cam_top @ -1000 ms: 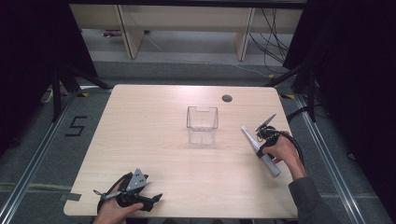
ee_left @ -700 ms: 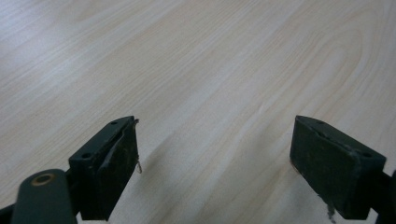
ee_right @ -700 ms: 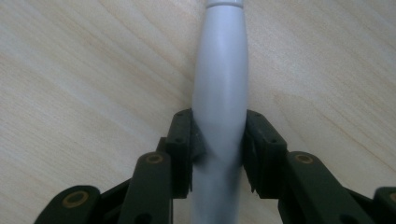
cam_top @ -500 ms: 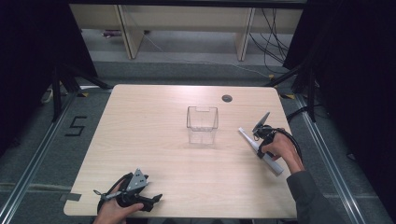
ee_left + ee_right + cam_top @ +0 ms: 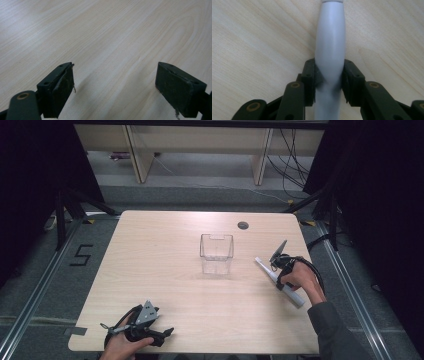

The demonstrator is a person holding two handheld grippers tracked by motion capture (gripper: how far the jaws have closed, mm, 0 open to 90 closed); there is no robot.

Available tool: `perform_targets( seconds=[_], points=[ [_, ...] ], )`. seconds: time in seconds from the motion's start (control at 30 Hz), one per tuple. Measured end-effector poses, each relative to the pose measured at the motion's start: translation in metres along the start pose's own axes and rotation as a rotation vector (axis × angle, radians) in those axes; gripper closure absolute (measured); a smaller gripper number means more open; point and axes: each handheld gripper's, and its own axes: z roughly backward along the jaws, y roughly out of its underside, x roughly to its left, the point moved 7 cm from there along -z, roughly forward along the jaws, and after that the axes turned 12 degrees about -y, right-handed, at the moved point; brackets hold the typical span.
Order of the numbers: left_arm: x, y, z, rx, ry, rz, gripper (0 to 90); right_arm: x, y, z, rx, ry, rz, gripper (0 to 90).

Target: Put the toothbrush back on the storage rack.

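The right gripper (image 5: 329,82) is clamping a smooth, pale grey-white tube-shaped object of plastic (image 5: 330,45), its two black jaws pressing on either side of the tube's rounded body. In the right gripper view the tube's long axis is running straight away from the jaws, along the line of the gripper. In the high view the same tube (image 5: 295,297) is lying flat on the light wooden table (image 5: 165,265), slanting diagonally: one end is pointing toward the far middle of the table, the other toward the person's near right edge. The right hand (image 5: 300,277) is wrapping the gripper from above, the forearm in a grey sleeve (image 5: 332,330) coming in from the near right corner.

Just beyond the tube's far end, toward the table's middle, a clear, square plastic container (image 5: 217,252) is standing upright, apart from the tube.

The left gripper (image 5: 115,82) is resting well apart at the near left edge, jaws standing wide with only bare wood between them; the left hand (image 5: 122,345) is holding it low, pointing rightward.

On the floor left of the table a marking is reading "5" (image 5: 82,255).
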Motion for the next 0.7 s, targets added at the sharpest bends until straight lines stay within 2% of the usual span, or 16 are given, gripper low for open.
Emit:
perform_targets(
  seconds=[0.13,0.23,0.27,0.3,0.33,0.37,0.4,0.43,0.47,0.5,0.53,0.57,0.6,0.63,0.67,0.7],
  points=[
    [0.000,0.000,0.000,0.002,0.003,0.001,15.0,0.000,0.001,0.005,-0.013,-0.003,-0.001,66.9],
    [0.000,0.000,0.000,0.002,0.002,0.001,15.0,-0.002,0.002,0.012,-0.047,-0.004,0.000,66.9],
    [0.000,0.000,0.000,0.002,0.002,0.001,15.0,-0.002,0.003,0.016,-0.069,-0.004,-0.012,66.9],
    [0.000,0.000,0.000,0.002,0.002,0.000,15.0,-0.005,0.003,0.023,-0.103,0.005,-0.004,67.0],
    [0.000,0.000,0.000,0.002,0.002,-0.002,15.0,-0.008,0.002,0.026,-0.113,0.014,0.041,67.0],
    [0.000,0.000,-0.001,0.003,0.002,-0.001,15.0,-0.005,0.003,0.030,-0.128,0.008,-0.011,67.0],
    [0.000,0.001,0.000,0.005,0.004,-0.002,15.0,-0.005,0.002,0.035,-0.160,0.010,-0.015,66.9],
    [0.000,0.001,0.000,0.005,0.004,-0.002,15.0,-0.005,0.002,0.035,-0.160,0.010,-0.015,66.9],
    [0.000,0.001,-0.001,0.004,0.002,0.002,15.0,-0.006,0.002,0.045,-0.208,0.012,-0.014,66.9],
    [0.000,0.001,-0.001,0.004,0.002,0.002,15.0,-0.006,0.002,0.045,-0.208,0.012,-0.014,66.9],
    [-0.001,0.000,-0.001,0.002,0.005,0.007,15.0,-0.006,0.001,0.049,-0.242,0.010,-0.012,66.9],
    [0.000,0.000,-0.001,0.001,0.001,0.006,15.0,-0.009,0.000,0.054,-0.257,0.017,0.014,66.9],
    [0.000,0.000,-0.001,0.000,0.000,0.006,15.0,-0.007,-0.001,0.060,-0.292,-0.003,0.018,66.9],
    [0.000,0.000,0.000,0.000,0.000,0.006,15.0,-0.004,-0.002,0.063,-0.312,0.008,-0.012,66.9],
    [0.000,0.000,-0.001,0.001,0.000,0.009,15.0,-0.004,-0.004,0.065,-0.348,0.030,-0.014,66.9],
    [0.000,0.000,-0.001,0.001,0.000,0.006,15.0,-0.004,-0.005,0.068,-0.374,0.016,0.018,66.9]
  ],
)
